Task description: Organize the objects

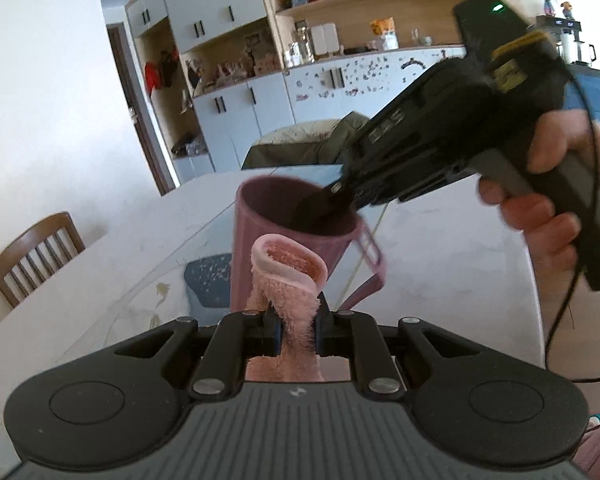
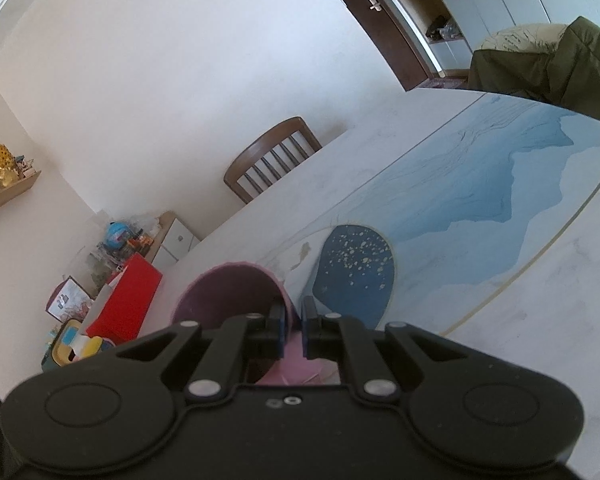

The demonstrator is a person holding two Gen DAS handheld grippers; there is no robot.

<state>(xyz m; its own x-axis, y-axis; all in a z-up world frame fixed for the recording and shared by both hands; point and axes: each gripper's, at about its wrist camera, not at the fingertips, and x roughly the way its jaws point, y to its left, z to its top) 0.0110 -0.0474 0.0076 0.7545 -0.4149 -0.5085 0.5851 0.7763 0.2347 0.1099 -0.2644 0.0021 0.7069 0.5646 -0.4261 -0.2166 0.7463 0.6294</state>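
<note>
Low in the centre of the left wrist view, left gripper (image 1: pixel 296 320) closed almost fully on a folded pink towel (image 1: pixel 288 276), with the fluffy fold standing up above the fingers and the rest hanging down behind them. Just behind the towel, in the middle of the frame, a mauve mug (image 1: pixel 296 216) with its handle turned to the right, seemingly lifted a little off the white table (image 1: pixel 80 280). From the upper right, right gripper (image 1: pixel 342 196) reaching down to the mug rim, one finger inside the mug and one outside. In the right wrist view, right gripper (image 2: pixel 294 322) narrowed onto the mug wall (image 2: pixel 260 280) at lower centre, so pinching the rim firmly. Behind it, the table with a blue landscape pattern and a dark blue speckled patch (image 2: pixel 356 272) near the centre. Step in hand, as a judgement: bringing towel and mug together, probably to put the towel into the mug. Next move calls for holding the mug steady and upright, raising the towel over the opening, lowering the fold inside, then opening the left fingers only when the cloth sits below the rim.
</note>
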